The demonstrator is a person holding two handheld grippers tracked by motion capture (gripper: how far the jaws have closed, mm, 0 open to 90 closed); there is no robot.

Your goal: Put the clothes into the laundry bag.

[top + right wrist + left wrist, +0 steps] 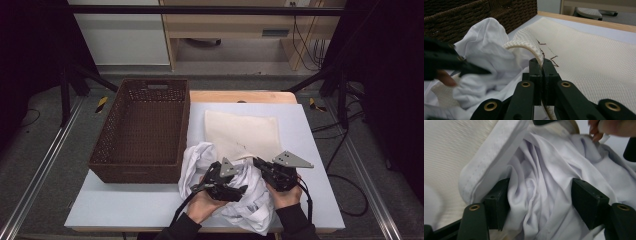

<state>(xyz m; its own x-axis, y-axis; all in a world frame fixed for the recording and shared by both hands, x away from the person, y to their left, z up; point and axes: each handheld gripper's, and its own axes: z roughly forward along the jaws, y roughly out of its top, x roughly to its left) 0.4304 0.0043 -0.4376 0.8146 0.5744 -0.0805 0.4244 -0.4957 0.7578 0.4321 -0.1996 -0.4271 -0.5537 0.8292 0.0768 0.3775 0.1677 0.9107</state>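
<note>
Your right gripper [541, 68] pinches the cream cloth [584, 57] edge; your left gripper [540, 205] gapes around the white shirt [549, 182], at the basket's [142, 127] 4 o'clock.

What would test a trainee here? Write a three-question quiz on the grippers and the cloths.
1. True or false: the right gripper is shut on the edge of the cream cloth.
2. The left gripper stands: A) shut on the basket rim, B) open with folds of the white garment between its jaws, C) open above bare table.
3. Fill in: the brown woven basket holds ____.

Key: 1 true; 2 B; 3 nothing.
</note>
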